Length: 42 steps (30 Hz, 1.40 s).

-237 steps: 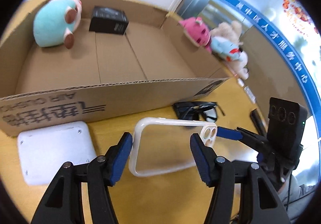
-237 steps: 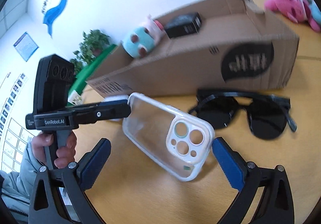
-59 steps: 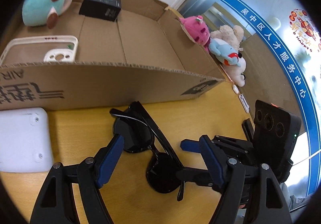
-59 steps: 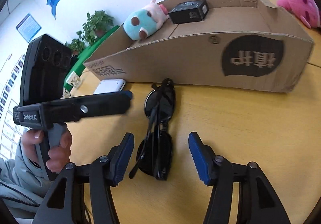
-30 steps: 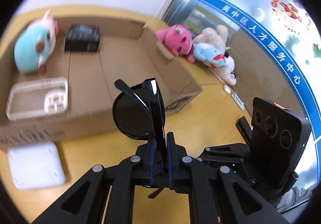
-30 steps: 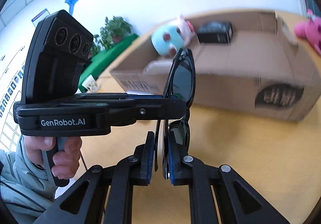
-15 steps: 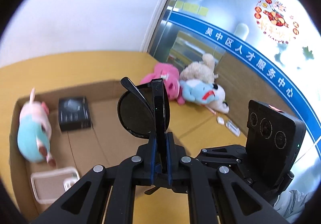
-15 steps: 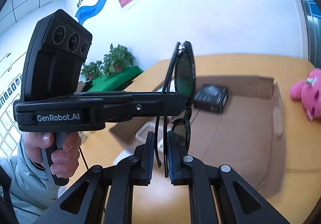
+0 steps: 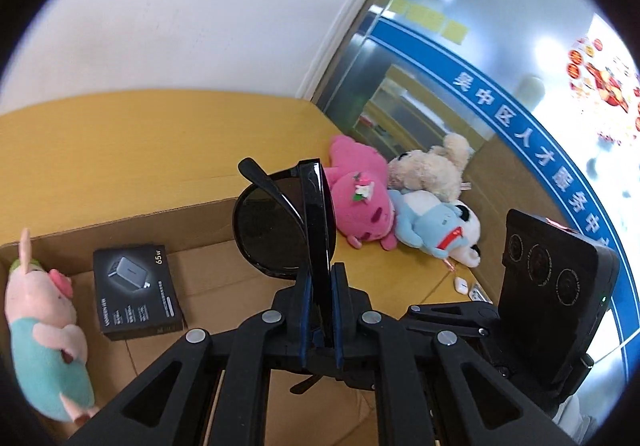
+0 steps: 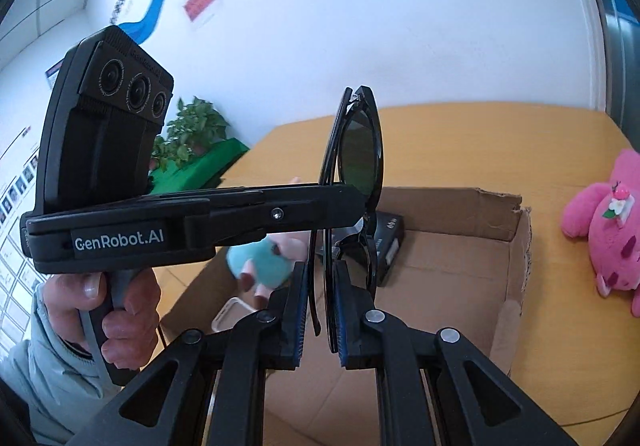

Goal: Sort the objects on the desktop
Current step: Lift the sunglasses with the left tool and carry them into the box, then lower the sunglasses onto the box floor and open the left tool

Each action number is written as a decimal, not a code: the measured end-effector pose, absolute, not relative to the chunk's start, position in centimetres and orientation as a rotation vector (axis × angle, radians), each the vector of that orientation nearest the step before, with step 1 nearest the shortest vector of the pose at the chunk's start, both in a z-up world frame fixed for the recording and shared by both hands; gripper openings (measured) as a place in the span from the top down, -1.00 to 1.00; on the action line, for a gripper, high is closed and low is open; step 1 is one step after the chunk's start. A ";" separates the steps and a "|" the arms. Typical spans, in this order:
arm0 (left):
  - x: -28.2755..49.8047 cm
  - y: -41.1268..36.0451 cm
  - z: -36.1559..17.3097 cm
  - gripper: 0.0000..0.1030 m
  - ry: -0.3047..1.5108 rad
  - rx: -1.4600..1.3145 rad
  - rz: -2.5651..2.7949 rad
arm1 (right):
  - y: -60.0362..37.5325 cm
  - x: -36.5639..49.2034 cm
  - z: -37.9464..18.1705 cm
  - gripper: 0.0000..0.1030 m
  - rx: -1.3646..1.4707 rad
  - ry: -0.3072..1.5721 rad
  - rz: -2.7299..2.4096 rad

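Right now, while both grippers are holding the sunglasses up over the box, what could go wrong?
1. Both the left gripper and the right gripper pinch the folded sunglasses; pulling apart might bend the frame.
2. Pads may smudge or scratch a dark lens.
3. If dropped into the cardboard box, they could land on the black charger box or plush toy.

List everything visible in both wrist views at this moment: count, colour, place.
sunglasses: one, black, folded, clamped by both grippers above the box
cardboard box: one, brown, open, on the table
charger box: one, black, inside the box
plush pig: one, teal and pink, inside the box
phone case: one, white rim, inside the box
plush toys: three, pink, cream, blue, on the table beside the box
table: one, yellow wood
plant: green, background
left gripper: black, shut
right gripper: black, shut
hand: one, gripping the left handle
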<state>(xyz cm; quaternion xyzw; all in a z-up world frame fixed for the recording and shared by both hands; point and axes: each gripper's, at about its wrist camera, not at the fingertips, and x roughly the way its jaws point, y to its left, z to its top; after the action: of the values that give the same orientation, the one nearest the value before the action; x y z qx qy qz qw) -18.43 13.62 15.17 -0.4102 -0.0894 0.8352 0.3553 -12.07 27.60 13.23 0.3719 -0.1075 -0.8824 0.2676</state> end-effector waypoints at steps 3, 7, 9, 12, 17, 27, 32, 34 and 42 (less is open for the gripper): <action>-21.7 14.4 12.5 0.85 -0.265 -1.149 2.138 | 28.8 -15.6 10.9 0.78 1.100 -0.346 -2.350; -25.5 15.5 8.0 0.86 -0.325 -1.294 2.092 | 30.1 -19.6 6.8 0.78 1.258 -0.395 -2.306; -26.7 15.9 5.9 0.86 -0.355 -1.357 2.067 | 30.6 -20.9 4.8 0.78 1.325 -0.432 -2.283; -28.2 16.9 2.8 0.86 -0.382 -1.440 2.025 | 31.5 -22.5 1.7 0.78 1.429 -0.470 -2.268; -29.2 18.0 -0.4 0.86 -0.418 -1.524 1.976 | 31.9 -23.9 -1.4 0.77 1.578 -0.466 -2.263; -29.4 18.6 -0.8 0.84 -0.418 -1.552 1.963 | 31.8 -23.7 -2.2 0.68 1.616 -0.434 -2.289; -27.3 18.1 2.1 0.77 -0.363 -1.489 1.992 | 31.4 -21.5 0.6 0.11 1.537 -0.330 -2.425; -25.1 17.2 4.5 0.77 -0.311 -1.405 2.064 | 31.5 -19.8 2.5 -0.34 1.472 -0.264 -2.512; -12.6 10.9 15.2 -0.31 -0.045 -0.914 2.451 | 29.8 -11.5 9.9 -0.93 1.136 0.012 -2.788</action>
<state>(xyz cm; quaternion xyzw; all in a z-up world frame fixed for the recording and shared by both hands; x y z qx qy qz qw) -12.58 10.93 15.15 -0.3375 -0.0166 0.9046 0.2597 -11.47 29.79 9.85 0.3765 0.0039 -0.9241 0.0655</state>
